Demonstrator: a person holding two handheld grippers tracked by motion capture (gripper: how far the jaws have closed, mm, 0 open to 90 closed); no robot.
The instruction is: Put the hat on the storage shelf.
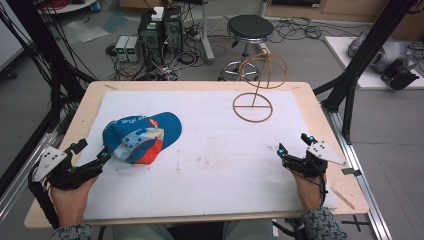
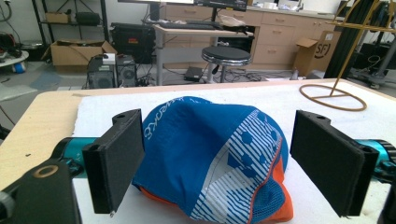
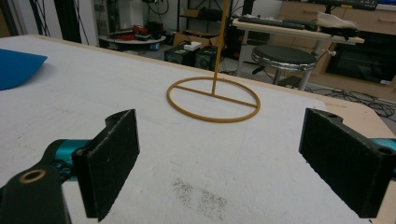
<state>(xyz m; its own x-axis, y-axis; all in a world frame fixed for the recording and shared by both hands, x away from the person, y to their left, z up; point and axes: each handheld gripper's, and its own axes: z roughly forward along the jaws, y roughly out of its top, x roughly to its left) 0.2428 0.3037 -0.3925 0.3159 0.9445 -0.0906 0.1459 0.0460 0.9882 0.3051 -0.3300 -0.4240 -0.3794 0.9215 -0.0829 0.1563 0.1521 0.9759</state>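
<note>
Now the left gripper [image 1: 91,153] holds its jaws spread, the blue-and-orange fabric cap [image 2: 212,156] just ahead between them, unpinched; next, I judge, close on its crown. Beyond the right gripper [image 3: 219,163], equally spread, its own view shows the wire hat stand's ring base [image 3: 213,99]

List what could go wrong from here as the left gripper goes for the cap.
1. The cap is soft and lies crumpled; the left gripper, open around it without pressing, may pinch only a fold, so it could slip or sag when lifted.
2. The wire stand is thin and stands near the table's far edge; a careless placement could tip it.
3. The right gripper is open and far from the cap, so it gives no support yet.
</note>
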